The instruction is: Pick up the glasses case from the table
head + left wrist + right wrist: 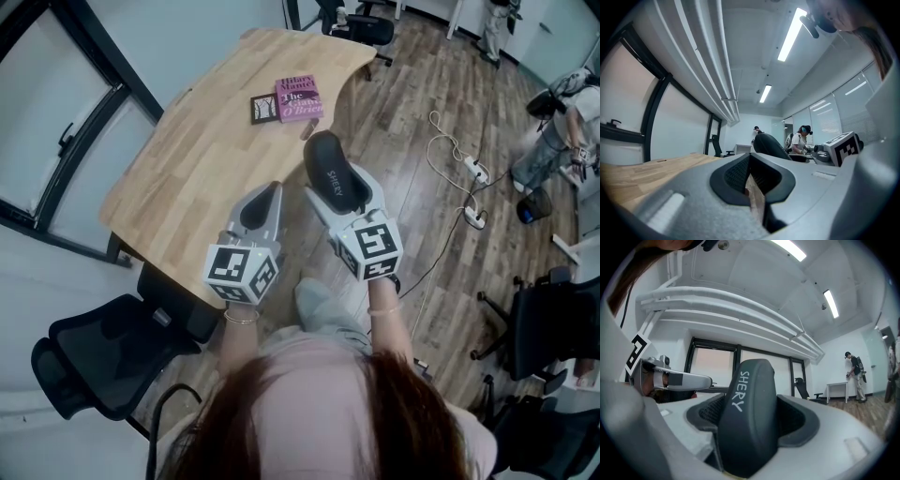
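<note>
The case (pixel 330 169) is up! The right gripper (pixel 351 201) has it, fingers pinching the dark shell from either side near its lower end, so most of the length stands out past the tips. In the right gripper view the case (pixel 747 418) rises upright and fills the gap, white lettering running along its face. That low hold looks deliberate: the fingers clamp the narrow width, where a smooth, rounded shell is least likely to squirt free.

It hangs in the air just off the near edge of the surface (pixel 206 178), touching nothing but the fingers. By the look of it, the pick-up itself is done.

The left gripper (pixel 266 199) hovers just beside, over the wood. Its fingers are pressed together on nothing, which reads as standing by, not helping.

Farther back on the surface lie a pink book (pixel 297 97) and a small black square (pixel 263 109) just beside it, both well apart from the action.
</note>
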`<state>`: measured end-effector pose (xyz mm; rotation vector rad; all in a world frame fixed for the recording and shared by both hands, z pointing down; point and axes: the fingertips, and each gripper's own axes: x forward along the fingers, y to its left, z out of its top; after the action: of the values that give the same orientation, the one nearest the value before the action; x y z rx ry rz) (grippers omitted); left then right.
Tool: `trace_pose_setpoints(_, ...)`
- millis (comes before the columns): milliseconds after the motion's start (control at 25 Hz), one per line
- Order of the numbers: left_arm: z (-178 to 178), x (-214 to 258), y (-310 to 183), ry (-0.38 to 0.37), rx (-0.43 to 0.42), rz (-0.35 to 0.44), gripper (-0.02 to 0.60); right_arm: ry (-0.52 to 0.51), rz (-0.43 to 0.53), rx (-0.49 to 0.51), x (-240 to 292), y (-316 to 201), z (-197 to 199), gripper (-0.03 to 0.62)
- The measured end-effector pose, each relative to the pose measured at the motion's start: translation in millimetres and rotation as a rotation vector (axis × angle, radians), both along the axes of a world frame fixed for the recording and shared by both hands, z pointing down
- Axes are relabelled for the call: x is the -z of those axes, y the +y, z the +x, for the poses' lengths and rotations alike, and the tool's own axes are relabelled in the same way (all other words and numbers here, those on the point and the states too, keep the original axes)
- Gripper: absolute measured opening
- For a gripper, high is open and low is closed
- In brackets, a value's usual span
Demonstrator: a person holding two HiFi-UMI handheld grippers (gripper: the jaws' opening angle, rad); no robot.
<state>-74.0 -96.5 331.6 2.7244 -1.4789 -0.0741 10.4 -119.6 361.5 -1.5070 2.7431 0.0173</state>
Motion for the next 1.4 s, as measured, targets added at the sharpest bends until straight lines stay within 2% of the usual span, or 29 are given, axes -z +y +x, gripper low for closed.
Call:
trace_pose_setpoints(840,-2.2,0.6,47.5,0.009,0.021,0.008,0.008,0.008,0.034,0.004,10.7,46.2,0.7,0.347)
trace_pose_setpoints(1400,-0.9,4.6,52.1,0.032,0.003,0.009,0.008,0.022,0.041,-0.019,18.4,55.6,2.4,0.347)
